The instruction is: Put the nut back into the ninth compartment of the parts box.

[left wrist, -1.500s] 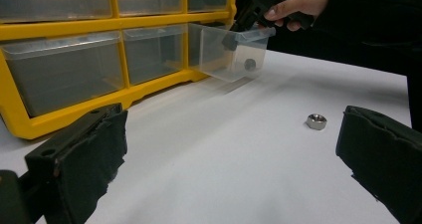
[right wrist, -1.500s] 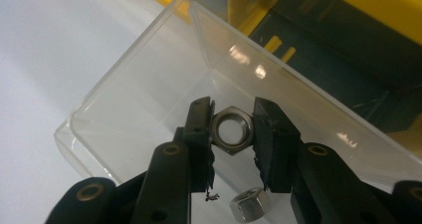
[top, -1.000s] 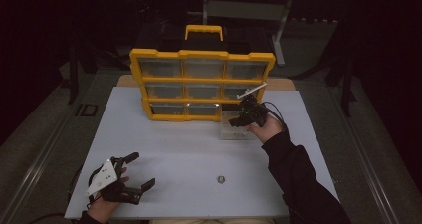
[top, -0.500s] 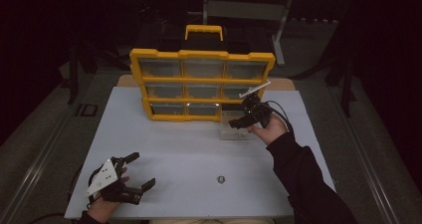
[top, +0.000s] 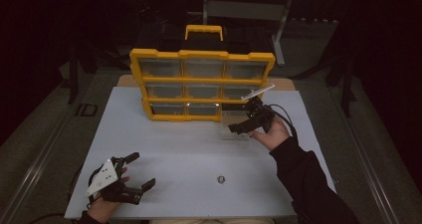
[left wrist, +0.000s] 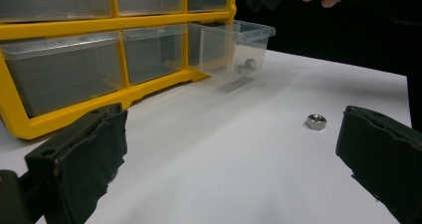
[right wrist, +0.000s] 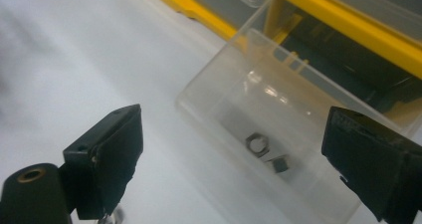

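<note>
A yellow organizer (top: 201,79) with clear drawers stands at the back of the white table (top: 174,144). One clear drawer (top: 233,134) is pulled out at its lower right; in the right gripper view this drawer (right wrist: 278,109) holds two small nuts (right wrist: 257,144). My right gripper (top: 243,120) hovers just over it. Its jaws have just been opening and stand wide, with nothing between the pads (right wrist: 114,154). A loose steel nut (top: 220,178) lies near the front edge. My left gripper (top: 144,170) rests open at the front left, pointing at that nut (left wrist: 316,121).
The organizer's other drawers (left wrist: 64,67) are pushed in and look empty. A dark box with a yellow handle (top: 204,32) sits behind the organizer. Bare white tabletop lies between the two grippers.
The right hand has drawn back slightly toward the near side and risen a little over the pulled-out drawer. The left gripper has stayed still.
</note>
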Demonstrator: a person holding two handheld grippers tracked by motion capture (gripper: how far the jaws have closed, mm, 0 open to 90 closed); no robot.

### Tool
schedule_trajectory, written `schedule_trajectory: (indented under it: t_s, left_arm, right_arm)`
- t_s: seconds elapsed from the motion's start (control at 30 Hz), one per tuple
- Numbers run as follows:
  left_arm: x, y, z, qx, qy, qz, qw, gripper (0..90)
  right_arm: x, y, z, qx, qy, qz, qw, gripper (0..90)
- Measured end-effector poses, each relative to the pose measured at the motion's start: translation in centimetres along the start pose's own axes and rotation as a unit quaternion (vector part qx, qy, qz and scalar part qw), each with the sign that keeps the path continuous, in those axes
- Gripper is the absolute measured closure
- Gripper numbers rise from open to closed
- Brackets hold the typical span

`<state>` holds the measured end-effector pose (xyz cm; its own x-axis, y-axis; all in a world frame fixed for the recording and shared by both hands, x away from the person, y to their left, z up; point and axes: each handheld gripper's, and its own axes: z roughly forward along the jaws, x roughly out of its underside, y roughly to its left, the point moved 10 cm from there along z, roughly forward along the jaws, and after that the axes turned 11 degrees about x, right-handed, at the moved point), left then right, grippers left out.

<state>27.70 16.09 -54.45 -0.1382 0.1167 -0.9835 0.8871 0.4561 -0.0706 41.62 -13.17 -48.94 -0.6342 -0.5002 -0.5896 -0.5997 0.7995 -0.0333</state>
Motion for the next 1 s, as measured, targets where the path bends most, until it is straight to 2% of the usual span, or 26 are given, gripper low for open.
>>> schedule_trajectory:
  t_s: [0.13, 0.27, 0.5, 0.6, 1.0]
  left_arm:
    - [0.0, 0.0, 0.0, 0.000, 0.000, 0.000, 1.0000, 0.0]
    - [0.0, 0.0, 0.0, 0.000, 0.001, 0.001, 1.0000, 0.0]
    - [0.0, 0.0, 0.0, 0.000, 0.000, 0.000, 1.0000, 0.0]
    - [0.0, 0.0, 0.0, 0.000, 0.001, 0.001, 1.0000, 0.0]
    - [-0.1, 0.0, 0.0, 0.000, -0.002, -0.002, 1.0000, 0.0]
  right_arm:
    - [0.4, 0.6, -0.5, -0.006, -0.001, -0.006, 1.0000, 9.6]
    - [1.2, 2.0, -1.4, -0.021, -0.009, -0.018, 0.9996, 9.6]
    - [1.9, 3.3, -2.0, -0.032, -0.019, -0.031, 0.9988, 9.7]
    - [2.6, 4.6, -2.5, -0.045, -0.028, -0.035, 0.9980, 9.7]
    - [4.1, 6.9, -2.6, -0.074, -0.034, -0.053, 0.9953, 9.7]
